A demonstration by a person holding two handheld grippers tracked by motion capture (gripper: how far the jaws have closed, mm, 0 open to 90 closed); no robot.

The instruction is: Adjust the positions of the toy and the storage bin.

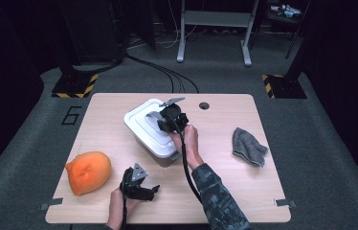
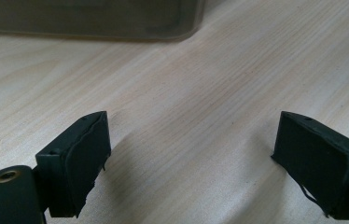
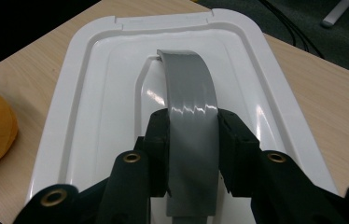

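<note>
Pale wood grain covers the table [image 1: 225, 177] where we work, holding one two-jaw gripper in each hand. Near the middle of the table sits a white storage box [image 1: 141, 136] with a white lid [image 3: 84, 107], and a grey strap handle [image 3: 191, 116] arches over the lid's centre.

Our right gripper [image 1: 165, 120] is over the box. In the right gripper view its two black jaws are clenched on the grey handle from either side, with the strap running up between them and curving away to its far anchor on the lid. From the high view, our right hand [image 1: 186, 139] is just behind that gripper at the box's near right edge, and the camouflage-patterned sleeve [image 1: 218, 196] leads back to the bottom of the frame.

Our left gripper [image 1: 151, 189] is held low over the near part of the table, well apart from the box. In the left gripper view its jaws are spread wide, with bare wood between them and nothing in their grasp; the box's lower wall [image 2: 116, 21] shows across the top of that view.

An orange cushion-like object [image 1: 88, 171] lies on the table to the left, near the left gripper. A crumpled grey cloth [image 1: 248, 146] lies on the right side, well apart from the box.
</note>
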